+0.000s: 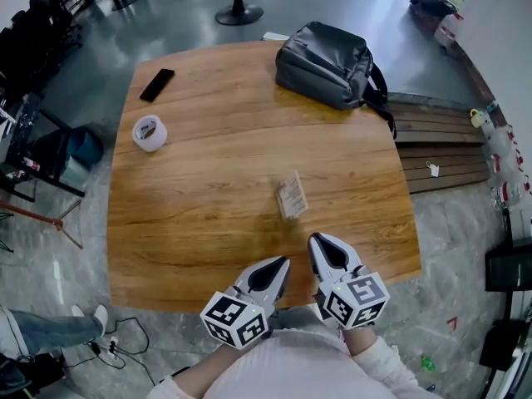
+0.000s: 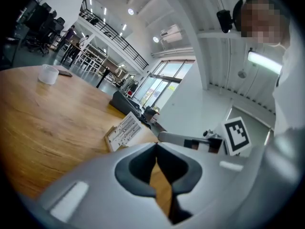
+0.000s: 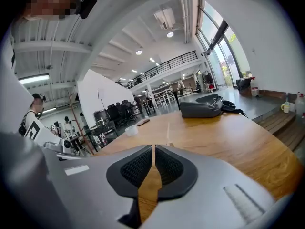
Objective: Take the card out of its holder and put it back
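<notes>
- Head view: table (image 1: 208,140), its near edge partly hidden by the grippers.
- Bag (image 1: 326,63) lies beyond the holder.
- Left gripper (image 1: 282,263) and right gripper (image 1: 318,240), just short of the holder, are both closed and empty.
- Holder (image 1: 291,195) rests mid-table; its card is too small to make out.

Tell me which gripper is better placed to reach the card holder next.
Right, probably. The right gripper sits nearer the card holder, which lies straight ahead of its jaws; the left gripper is farther back. Both are shut and empty.
</notes>
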